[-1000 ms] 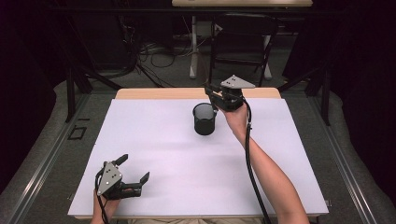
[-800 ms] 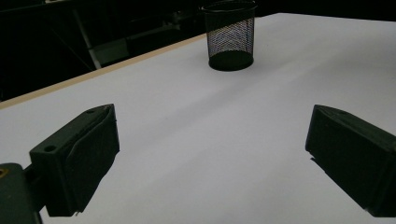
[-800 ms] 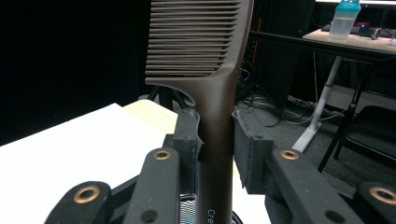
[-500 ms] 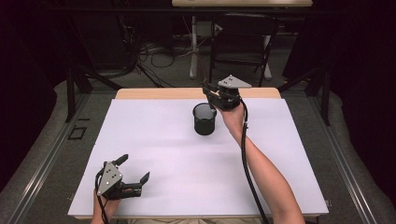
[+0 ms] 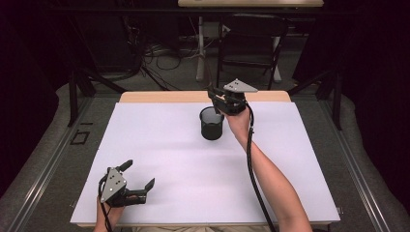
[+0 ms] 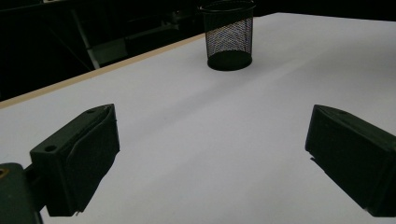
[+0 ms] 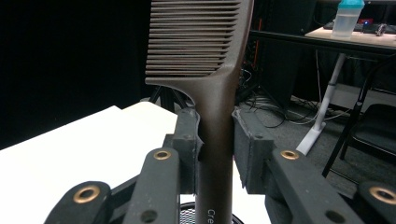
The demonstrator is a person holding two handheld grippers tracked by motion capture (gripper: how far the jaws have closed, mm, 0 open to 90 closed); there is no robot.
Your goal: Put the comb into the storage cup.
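Holding the dark brown rigid plastic comb (image 7: 201,60) by its handle, teeth up, your right gripper (image 7: 215,140) pinches it directly above the black wire-mesh cup (image 5: 212,123); it's light, stiff, probably slick, so keep the mid-handle grip; left gripper (image 5: 140,181), jaws spread, idles well nearer you.

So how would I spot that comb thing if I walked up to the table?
Start at the white table and go to its far edge, where a black mesh cup stands. Right above the cup, the right gripper pinches a dark brown comb by its handle, teeth end pointing up. It is the one toothed thing there, and nothing else is being held: the left gripper rests open at the near edge.
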